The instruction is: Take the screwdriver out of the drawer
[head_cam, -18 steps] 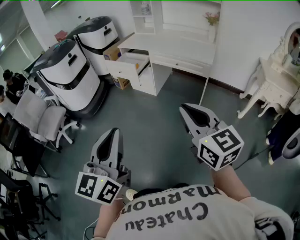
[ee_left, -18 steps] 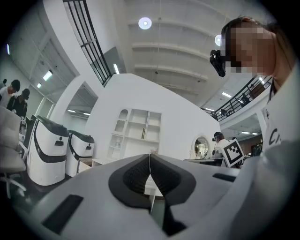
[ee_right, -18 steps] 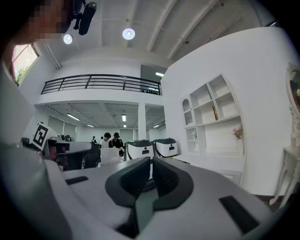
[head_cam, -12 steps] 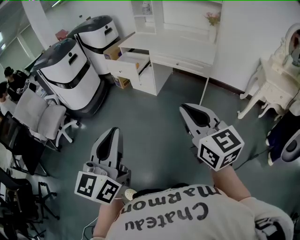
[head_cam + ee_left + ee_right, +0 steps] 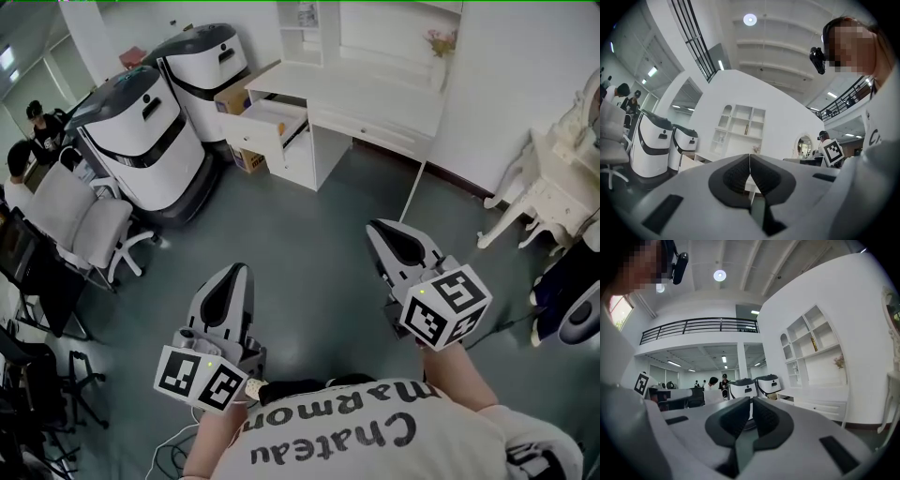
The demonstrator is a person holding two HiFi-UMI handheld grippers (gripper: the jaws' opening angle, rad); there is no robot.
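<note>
Head view looks steeply down on a grey-green floor (image 5: 309, 234), with the person standing well apart from a white desk (image 5: 375, 98) set against the far wall. On the left side of that desk one drawer (image 5: 277, 114) is pulled out. Its inside is too small to read from here, so the screwdriver cannot be made out in any view. A cardboard box (image 5: 234, 97) sits just beside the open drawer. Two rounded white-and-black machines (image 5: 141, 141) stand to the left of the desk, and grey office chairs (image 5: 89, 230) stand nearer the left edge. An ornate white table (image 5: 553, 178) stands at the far right. Both tools are held low in front of the person's body and point level toward the desk. The left gripper (image 5: 234, 270) is at the lower left and the right gripper (image 5: 380, 227) is at the right, each with its marker cube (image 5: 448, 305) at the back. In the left gripper view, the left gripper (image 5: 750, 161) has its dark pads (image 5: 733, 176) pressed together with nothing between them. In the right gripper view, the right gripper (image 5: 751, 404) is likewise clenched on nothing, with the machines in the distance beyond its tips.
</note>
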